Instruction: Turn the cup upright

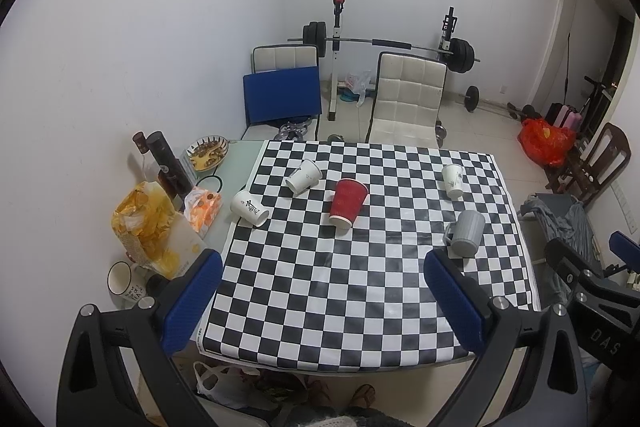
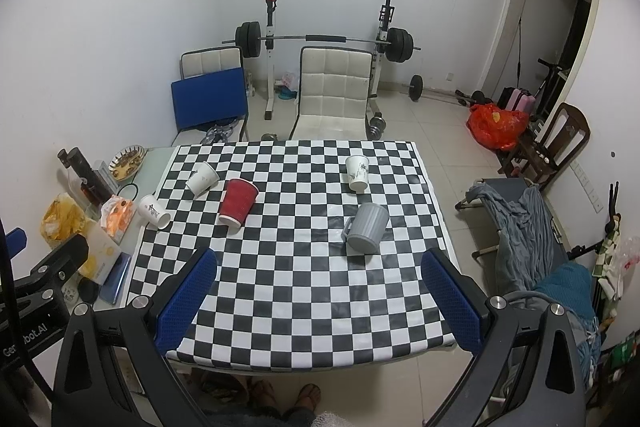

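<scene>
Barbell rack (image 2: pixel 320 39), white chair (image 2: pixel 332 93), blue board (image 2: pixel 208 97), snack bag (image 1: pixel 150 227), orange sack (image 2: pixel 496 125)

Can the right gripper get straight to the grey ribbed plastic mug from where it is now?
Probably yes. The right gripper is open above the checkered tablecloth, and nothing lies between it and the grey ribbed plastic mug.
</scene>
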Available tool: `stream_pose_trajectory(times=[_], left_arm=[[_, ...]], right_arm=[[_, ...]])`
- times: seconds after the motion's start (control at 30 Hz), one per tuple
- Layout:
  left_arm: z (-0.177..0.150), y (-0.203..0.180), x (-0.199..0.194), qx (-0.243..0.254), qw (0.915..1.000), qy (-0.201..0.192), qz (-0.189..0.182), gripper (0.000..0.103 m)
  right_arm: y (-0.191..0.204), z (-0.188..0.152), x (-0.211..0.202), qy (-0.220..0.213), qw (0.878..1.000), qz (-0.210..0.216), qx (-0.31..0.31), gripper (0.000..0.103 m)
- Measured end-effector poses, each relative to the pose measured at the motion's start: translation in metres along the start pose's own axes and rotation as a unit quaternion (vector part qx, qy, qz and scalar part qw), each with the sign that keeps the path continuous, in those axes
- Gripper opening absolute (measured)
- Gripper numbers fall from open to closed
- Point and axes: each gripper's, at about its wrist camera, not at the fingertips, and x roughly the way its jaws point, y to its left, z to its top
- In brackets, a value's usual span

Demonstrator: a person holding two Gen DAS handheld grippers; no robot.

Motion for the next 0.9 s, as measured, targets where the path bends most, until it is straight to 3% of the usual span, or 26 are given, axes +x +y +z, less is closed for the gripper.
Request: stream_pose_trajectory(times=[0.9], left_arm=[[-0.0028, 0.0012, -0.0001, -0.001, 1.0000, -0.003, 0.001, 0.103]], right_arm=[[-0.0013, -0.0006, -0.0040, -0.001, 1.000, 0.001, -0.002, 0.103]])
